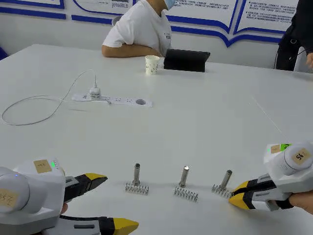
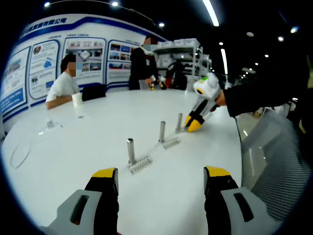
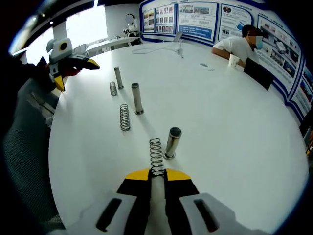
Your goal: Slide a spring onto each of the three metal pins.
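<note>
Beside the end pin (image 3: 171, 142), the right tool (image 3: 156, 174) clamps one spring (image 3: 155, 152); the left tool (image 2: 161, 172) gapes empty.

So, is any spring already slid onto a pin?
No, the left spring, middle spring and right spring all lie on the table beside their upright pins.

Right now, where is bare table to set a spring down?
Free: the tabletop between the pins and the power strip, and the patch between the left gripper and the leftmost pin. Crowded: the pin row, a spring lying by each pin, the right gripper shut on the rightmost spring.
</note>
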